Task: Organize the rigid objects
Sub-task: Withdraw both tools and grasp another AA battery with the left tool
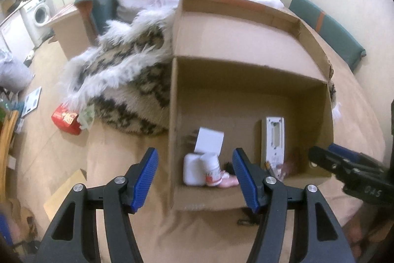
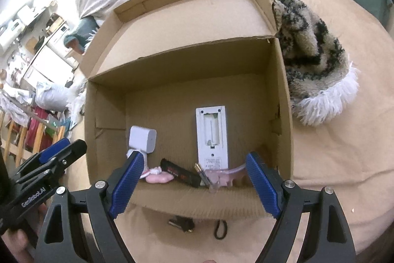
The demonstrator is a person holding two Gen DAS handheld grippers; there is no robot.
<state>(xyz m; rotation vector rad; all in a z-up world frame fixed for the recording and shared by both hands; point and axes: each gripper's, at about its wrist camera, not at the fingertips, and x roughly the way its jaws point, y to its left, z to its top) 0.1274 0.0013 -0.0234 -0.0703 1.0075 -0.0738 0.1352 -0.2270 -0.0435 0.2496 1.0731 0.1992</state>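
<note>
An open cardboard box (image 1: 248, 70) stands on the bed. In it lie a white remote (image 2: 211, 137) with its battery bay uncovered, a white adapter (image 2: 142, 137), a black stick (image 2: 179, 173), a battery (image 2: 203, 175) and a pink item (image 2: 158, 178). The left wrist view also shows a white bottle with a red label (image 1: 213, 170). My left gripper (image 1: 194, 176) hangs open and empty above the box's near left corner. My right gripper (image 2: 194, 181) is open wide and empty over the near wall. Each gripper shows in the other's view, the right gripper (image 1: 322, 152) and the left gripper (image 2: 73, 143).
A small dark plug-like piece (image 2: 181, 224) and a black cord loop (image 2: 220, 229) lie on the sheet in front of the box. A shaggy patterned blanket (image 1: 128, 90) presses against the box's side. A red pack (image 1: 65, 120) lies on the floor left of the bed.
</note>
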